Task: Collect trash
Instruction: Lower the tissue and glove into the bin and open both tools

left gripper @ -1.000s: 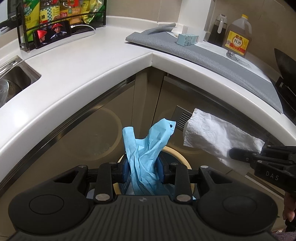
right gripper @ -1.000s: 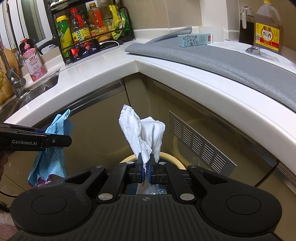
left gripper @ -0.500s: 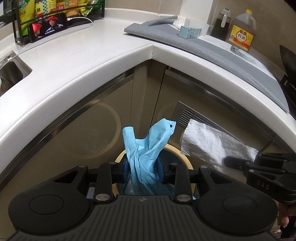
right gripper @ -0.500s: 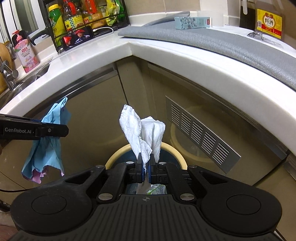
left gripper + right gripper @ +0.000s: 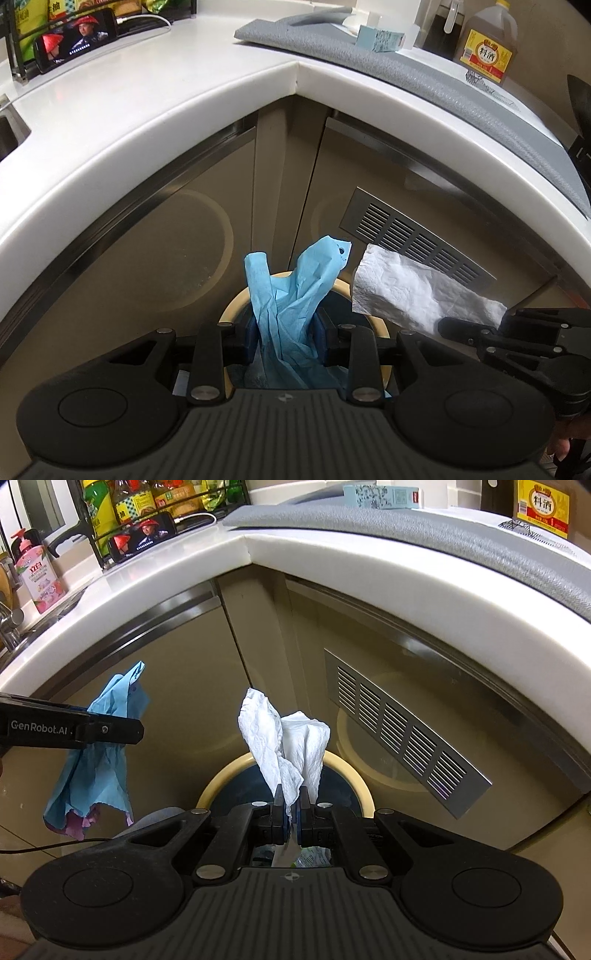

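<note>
My left gripper (image 5: 284,338) is shut on a crumpled blue paper cloth (image 5: 295,295), which sticks up between its pads. My right gripper (image 5: 291,814) is shut on a crumpled white paper towel (image 5: 288,746). Below both grippers stands a round trash bin with a cream rim (image 5: 231,310) (image 5: 218,781) and a dark inside, on the floor at the cabinet corner. In the right wrist view the left gripper (image 5: 122,729) hangs at the left with the blue cloth (image 5: 92,771) dangling. The left wrist view has the right gripper (image 5: 454,325) at the right, holding the white towel (image 5: 406,291).
The white L-shaped countertop (image 5: 166,110) overhangs the bin, with beige cabinet doors (image 5: 177,672) and a metal vent grille (image 5: 402,731) below it. On top lie a grey mat (image 5: 424,77), a phone (image 5: 77,37), a bottle rack, a cooking wine bottle (image 5: 487,48) and a sink at the left.
Both grippers have sunk below the counter edge and come closer to the bin, each still holding its paper. The bin rim shows larger in both views.
</note>
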Demonstrator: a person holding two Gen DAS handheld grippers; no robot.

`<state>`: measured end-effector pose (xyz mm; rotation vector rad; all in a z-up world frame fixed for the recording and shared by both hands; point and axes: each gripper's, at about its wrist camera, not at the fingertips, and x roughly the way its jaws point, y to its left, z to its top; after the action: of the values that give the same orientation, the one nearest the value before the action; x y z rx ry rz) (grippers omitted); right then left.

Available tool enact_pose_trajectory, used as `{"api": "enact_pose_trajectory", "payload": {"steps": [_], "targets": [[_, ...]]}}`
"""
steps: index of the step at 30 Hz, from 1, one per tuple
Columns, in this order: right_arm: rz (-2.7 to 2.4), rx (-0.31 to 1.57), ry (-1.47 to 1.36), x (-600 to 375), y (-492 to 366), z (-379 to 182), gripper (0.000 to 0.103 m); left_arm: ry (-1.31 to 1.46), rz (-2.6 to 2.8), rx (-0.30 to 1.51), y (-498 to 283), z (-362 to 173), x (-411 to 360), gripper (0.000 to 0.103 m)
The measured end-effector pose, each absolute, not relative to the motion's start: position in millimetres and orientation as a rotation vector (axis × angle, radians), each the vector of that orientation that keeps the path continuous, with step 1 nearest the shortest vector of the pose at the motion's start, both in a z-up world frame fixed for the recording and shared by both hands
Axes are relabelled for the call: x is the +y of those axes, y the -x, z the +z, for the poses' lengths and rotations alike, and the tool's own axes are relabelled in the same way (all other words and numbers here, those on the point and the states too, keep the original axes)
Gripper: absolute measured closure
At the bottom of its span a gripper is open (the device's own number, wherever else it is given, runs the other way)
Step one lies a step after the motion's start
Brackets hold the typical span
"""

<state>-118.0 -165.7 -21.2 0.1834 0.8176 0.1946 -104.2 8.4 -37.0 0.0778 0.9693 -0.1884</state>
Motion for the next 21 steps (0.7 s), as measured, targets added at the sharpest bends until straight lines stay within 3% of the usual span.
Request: {"api": "enact_pose_trajectory", "payload": {"steps": [12, 21], "targets": [[0.201, 0.854, -0.123, -161, 92, -46, 0.099, -0.113, -0.2, 1.032, 71, -64, -5, 0.069], [0.223, 0.924, -0.101, -158, 67, -68, 0.098, -0.121, -0.199, 1.172, 45, -118, -13, 0.069]]}}
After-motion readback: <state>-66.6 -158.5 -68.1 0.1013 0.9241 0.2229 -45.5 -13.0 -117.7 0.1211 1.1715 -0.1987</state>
